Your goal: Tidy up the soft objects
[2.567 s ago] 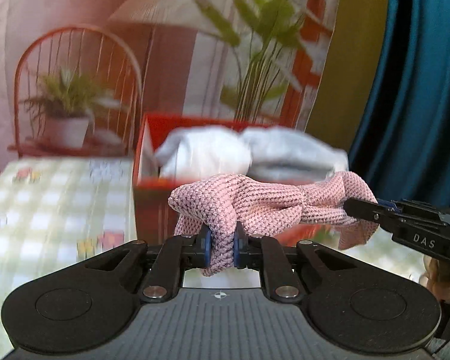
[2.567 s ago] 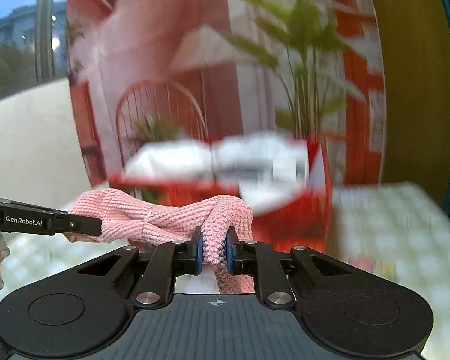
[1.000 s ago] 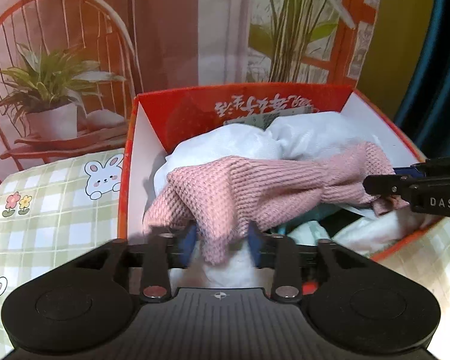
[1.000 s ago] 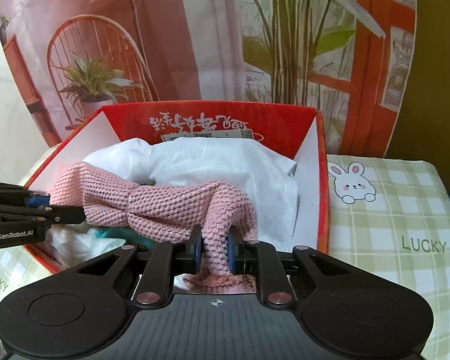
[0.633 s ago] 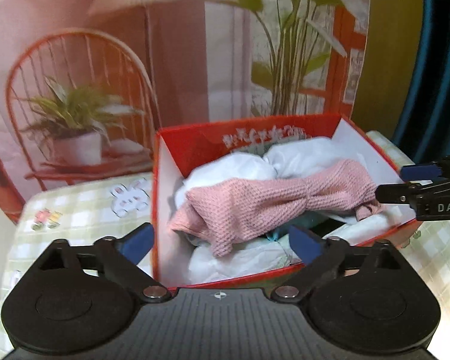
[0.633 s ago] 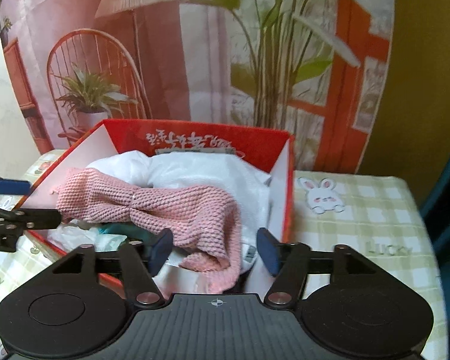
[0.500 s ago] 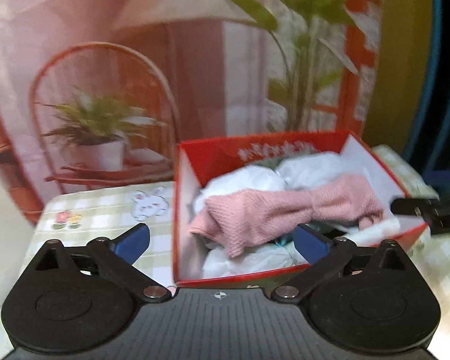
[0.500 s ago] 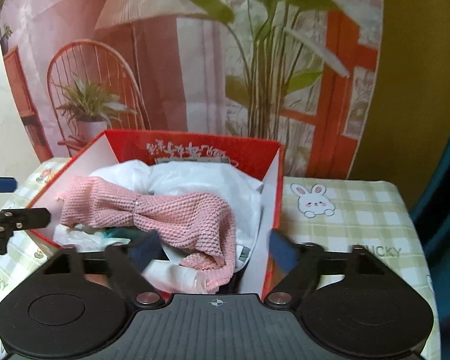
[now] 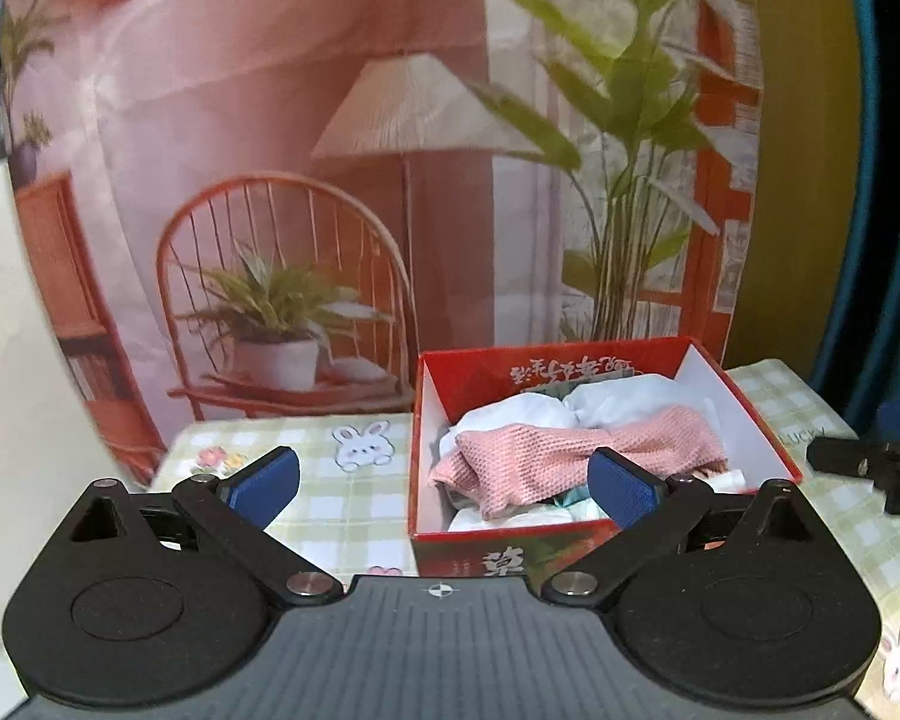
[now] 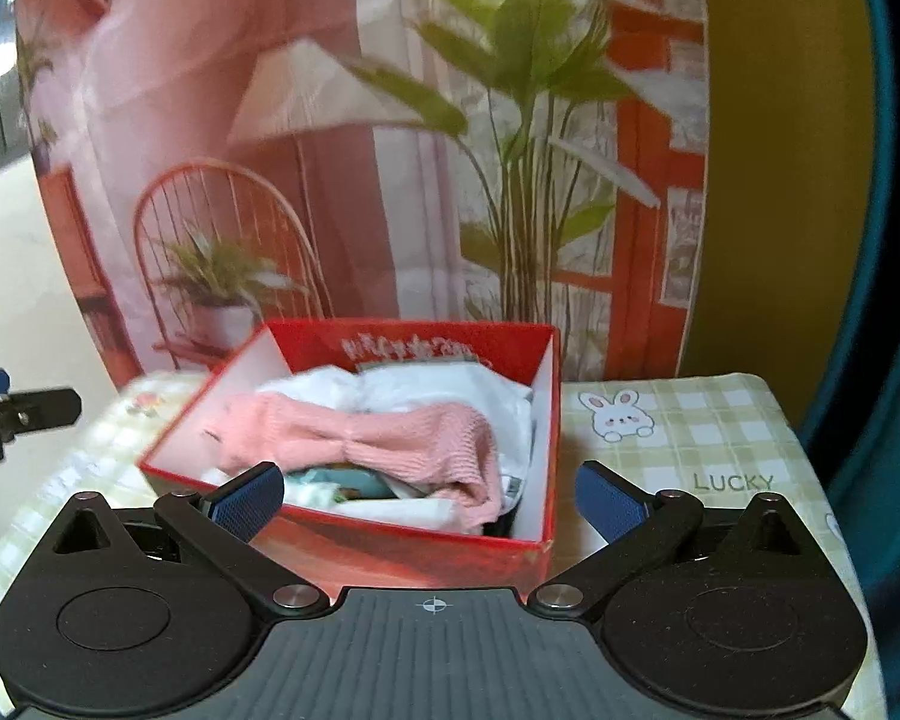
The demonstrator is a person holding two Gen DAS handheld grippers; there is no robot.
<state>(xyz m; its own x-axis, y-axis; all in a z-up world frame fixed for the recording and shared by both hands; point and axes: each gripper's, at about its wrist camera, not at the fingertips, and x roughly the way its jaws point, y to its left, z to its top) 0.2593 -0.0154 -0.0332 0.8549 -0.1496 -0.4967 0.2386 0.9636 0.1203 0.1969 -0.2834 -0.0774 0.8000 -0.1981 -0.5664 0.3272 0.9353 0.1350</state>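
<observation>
A pink knit cloth (image 9: 570, 456) (image 10: 378, 438) lies loose in the red cardboard box (image 9: 480, 552) (image 10: 390, 546), draped over white cloths (image 9: 618, 399) (image 10: 438, 387) and a teal item (image 10: 342, 480). My left gripper (image 9: 444, 483) hangs open above and in front of the box, nothing between its blue pads. My right gripper (image 10: 429, 501) is likewise pulled back from the box, its jaws opening wide and empty. Each view catches the other gripper's black finger at its edge: the right gripper's finger (image 9: 858, 462) and the left gripper's finger (image 10: 24, 414).
The box stands on a green checked tablecloth (image 9: 354, 480) (image 10: 690, 438) printed with rabbits and "LUCKY". A printed backdrop (image 9: 270, 240) of a chair, lamp and plants rises right behind the box. A blue curtain (image 9: 888, 180) hangs at the far right.
Both grippers let go of the pink knit cloth, which now rests in the box. Both opened wide and drew back and upward, so the box looks smaller and farther.
</observation>
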